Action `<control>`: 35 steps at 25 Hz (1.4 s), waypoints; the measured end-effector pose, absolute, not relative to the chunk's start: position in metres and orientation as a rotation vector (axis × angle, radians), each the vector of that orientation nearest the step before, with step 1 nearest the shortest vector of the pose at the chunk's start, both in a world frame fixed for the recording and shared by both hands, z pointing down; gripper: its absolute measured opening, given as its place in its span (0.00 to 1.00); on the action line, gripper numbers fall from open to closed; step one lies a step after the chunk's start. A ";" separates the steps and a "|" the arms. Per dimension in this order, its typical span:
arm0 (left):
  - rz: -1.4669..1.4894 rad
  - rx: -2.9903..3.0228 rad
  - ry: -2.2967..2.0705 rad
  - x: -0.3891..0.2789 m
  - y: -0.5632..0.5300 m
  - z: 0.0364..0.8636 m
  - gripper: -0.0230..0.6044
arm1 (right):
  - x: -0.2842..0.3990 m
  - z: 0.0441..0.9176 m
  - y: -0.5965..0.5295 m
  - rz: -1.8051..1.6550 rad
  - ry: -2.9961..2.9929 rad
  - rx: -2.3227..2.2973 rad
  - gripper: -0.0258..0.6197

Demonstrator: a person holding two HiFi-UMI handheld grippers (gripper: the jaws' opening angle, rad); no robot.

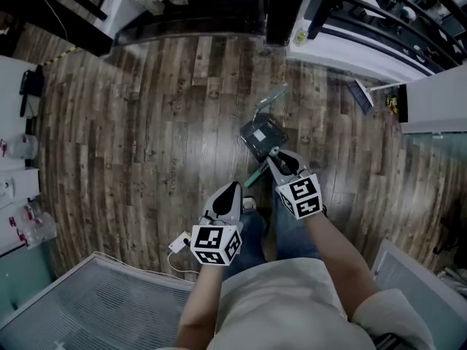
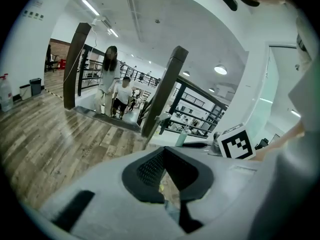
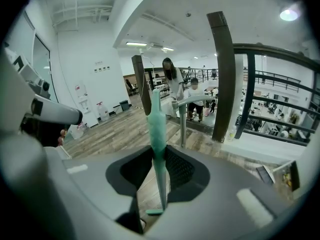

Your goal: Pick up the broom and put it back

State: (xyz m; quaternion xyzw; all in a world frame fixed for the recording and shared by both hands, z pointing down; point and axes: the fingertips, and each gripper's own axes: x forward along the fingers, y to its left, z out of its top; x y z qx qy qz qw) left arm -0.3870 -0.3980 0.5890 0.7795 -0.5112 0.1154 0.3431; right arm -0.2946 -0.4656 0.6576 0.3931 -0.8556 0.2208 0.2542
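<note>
The left gripper [image 1: 232, 189] has its fingers together and holds nothing. It hangs over the person's legs. Just to its right, the right gripper [image 1: 279, 156] has its fingers clamped on the thin green handle of the broom [image 3: 156, 134], close to the handle's near end. The broom slants away toward the dark dustpan [image 1: 263, 137] in front of the person. I cannot tell if the two are joined.

Only one gripper holds the broom, and it holds it near one end. The long part could swing, tip down or slip out. It could also bump the dustpan or a post.

The floor [image 1: 146, 122] is brown wood boards. On the left are some bottles [image 1: 22, 148]. The room is big and bright, with white walls. Ahead are dark posts, a black railing and two people [image 3: 172, 81]. On the right stands a white counter [image 1: 438, 97].
</note>
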 end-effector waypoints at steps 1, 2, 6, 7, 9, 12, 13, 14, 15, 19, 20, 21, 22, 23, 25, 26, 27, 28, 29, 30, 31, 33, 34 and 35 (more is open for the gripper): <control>0.302 2.031 -1.323 -0.387 -0.396 0.587 0.05 | -0.294 0.655 -0.462 0.599 -2.322 1.076 0.19; 0.303 2.037 -1.316 -0.387 -0.395 0.584 0.05 | -0.293 0.652 -0.459 0.599 -2.319 1.086 0.19; 0.304 2.067 -1.285 -0.384 -0.387 0.573 0.05 | -0.287 0.642 -0.446 0.612 -2.303 1.128 0.19; 0.306 2.076 -1.274 -0.383 -0.385 0.570 0.05 | -0.286 0.638 -0.443 0.614 -2.301 1.141 0.19; 0.309 2.095 -1.254 -0.381 -0.381 0.566 0.05 | -0.283 0.631 -0.438 0.618 -2.302 1.170 0.19; 0.317 2.124 -1.232 -0.378 -0.378 0.561 0.05 | -0.280 0.618 -0.435 0.617 -2.314 1.214 0.19; 0.319 2.132 -1.227 -0.378 -0.377 0.559 0.05 | -0.279 0.613 -0.434 0.616 -2.318 1.229 0.19; 0.322 2.139 -1.225 -0.378 -0.377 0.556 0.05 | -0.278 0.608 -0.434 0.615 -2.322 1.244 0.19; 0.323 2.144 -1.223 -0.379 -0.376 0.554 0.05 | -0.277 0.602 -0.433 0.613 -2.326 1.260 0.19; 0.319 2.157 -1.225 -0.379 -0.375 0.543 0.05 | -0.271 0.581 -0.430 0.604 -2.338 1.317 0.19; 0.319 2.159 -1.225 -0.378 -0.375 0.541 0.05 | -0.270 0.575 -0.429 0.601 -2.340 1.331 0.19; 0.319 2.162 -1.225 -0.378 -0.375 0.539 0.05 | -0.268 0.570 -0.428 0.600 -2.342 1.345 0.19; 0.319 2.164 -1.222 -0.377 -0.375 0.536 0.05 | -0.267 0.564 -0.427 0.598 -2.345 1.358 0.19; 0.319 2.168 -1.219 -0.376 -0.374 0.533 0.05 | -0.266 0.558 -0.425 0.594 -2.348 1.371 0.19; 0.317 2.179 -1.206 -0.373 -0.373 0.527 0.05 | -0.264 0.546 -0.422 0.586 -2.354 1.396 0.19; 0.316 2.184 -1.198 -0.372 -0.373 0.524 0.05 | -0.263 0.540 -0.421 0.583 -2.357 1.407 0.19; 0.315 2.189 -1.190 -0.370 -0.373 0.522 0.05 | -0.261 0.534 -0.419 0.582 -2.359 1.417 0.19; 0.314 2.194 -1.181 -0.367 -0.373 0.519 0.05 | -0.260 0.529 -0.418 0.580 -2.361 1.426 0.19; 0.314 2.199 -1.172 -0.364 -0.373 0.516 0.05 | -0.258 0.524 -0.416 0.578 -2.363 1.434 0.19; 0.313 2.206 -1.163 -0.362 -0.373 0.513 0.05 | -0.256 0.520 -0.414 0.576 -2.364 1.441 0.19; 0.312 2.213 -1.153 -0.360 -0.372 0.510 0.05 | -0.254 0.515 -0.411 0.574 -2.364 1.447 0.19; 0.313 2.226 -1.132 -0.357 -0.369 0.506 0.05 | -0.252 0.508 -0.405 0.572 -2.362 1.455 0.19; 0.317 2.231 -1.123 -0.356 -0.368 0.504 0.05 | -0.252 0.505 -0.402 0.572 -2.362 1.455 0.19; 0.322 2.235 -1.115 -0.355 -0.367 0.502 0.05 | -0.251 0.501 -0.399 0.571 -2.363 1.455 0.19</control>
